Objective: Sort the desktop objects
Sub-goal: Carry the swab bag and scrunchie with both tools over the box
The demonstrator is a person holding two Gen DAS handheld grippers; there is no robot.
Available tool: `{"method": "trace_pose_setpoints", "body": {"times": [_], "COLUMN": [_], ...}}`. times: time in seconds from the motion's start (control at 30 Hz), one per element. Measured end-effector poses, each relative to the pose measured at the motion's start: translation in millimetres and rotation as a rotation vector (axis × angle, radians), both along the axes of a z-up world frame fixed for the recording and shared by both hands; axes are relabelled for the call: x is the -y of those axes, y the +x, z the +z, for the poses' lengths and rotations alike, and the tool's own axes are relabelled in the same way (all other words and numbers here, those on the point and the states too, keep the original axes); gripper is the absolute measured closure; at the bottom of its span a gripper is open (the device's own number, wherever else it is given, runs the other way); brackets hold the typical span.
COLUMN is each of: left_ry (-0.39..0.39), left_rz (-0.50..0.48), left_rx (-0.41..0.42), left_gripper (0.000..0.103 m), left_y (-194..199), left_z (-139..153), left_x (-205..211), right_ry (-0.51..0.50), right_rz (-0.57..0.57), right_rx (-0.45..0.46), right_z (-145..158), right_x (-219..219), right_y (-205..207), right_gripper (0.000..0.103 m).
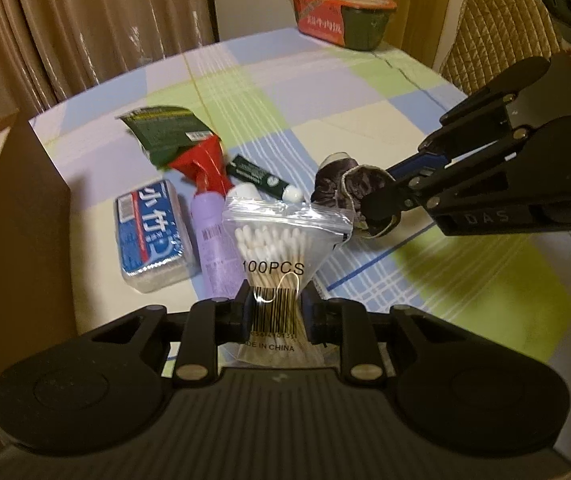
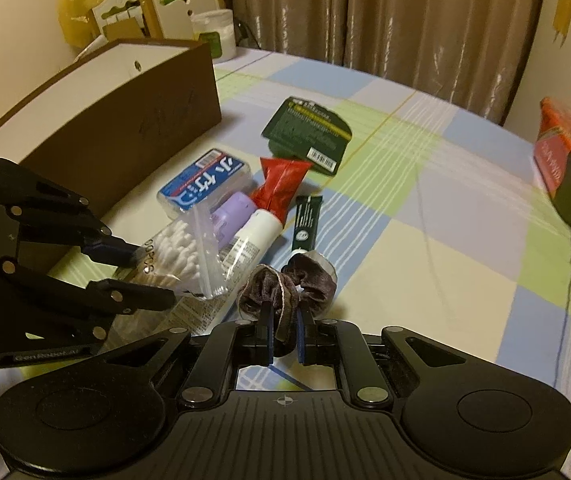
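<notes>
Home — curtains, checked tablecloth

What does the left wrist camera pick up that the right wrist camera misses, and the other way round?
Only the left wrist view shows the quilted chair back beyond the table.

Only the right wrist view shows the yellow bag and the white tub behind the brown box.

Both show the left gripper pinching the cotton swab bag, the right gripper clamping the dark scrunchie, and the blue toothpick box.
</notes>
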State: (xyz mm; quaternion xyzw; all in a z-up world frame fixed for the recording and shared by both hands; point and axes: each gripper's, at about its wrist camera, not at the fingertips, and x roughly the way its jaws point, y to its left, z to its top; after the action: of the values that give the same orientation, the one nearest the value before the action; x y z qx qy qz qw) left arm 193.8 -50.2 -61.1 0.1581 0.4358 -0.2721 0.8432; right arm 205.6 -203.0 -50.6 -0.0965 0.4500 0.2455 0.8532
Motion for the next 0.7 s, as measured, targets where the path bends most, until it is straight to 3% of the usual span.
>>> {"method": "trace_pose_setpoints", "body": {"times": [0.37,0.7], "left_ry": [-0.007,-0.004], "left_rz": [0.019,0.089], "left_rx": [0.081,0.172], "left_gripper": [0.083,0.083], "left_y": [-19,-37], "left_z": [38,78], "left_x": [-14,-51], "right_ry": [0.003,0.031], "right_rz": [0.005,0.065], "right_rx": [0.088,0.187], "right_z": [38,80], "right_x": [-12,-49], "right_y": [-16,-28], "right_gripper": [0.094,0.094]}}
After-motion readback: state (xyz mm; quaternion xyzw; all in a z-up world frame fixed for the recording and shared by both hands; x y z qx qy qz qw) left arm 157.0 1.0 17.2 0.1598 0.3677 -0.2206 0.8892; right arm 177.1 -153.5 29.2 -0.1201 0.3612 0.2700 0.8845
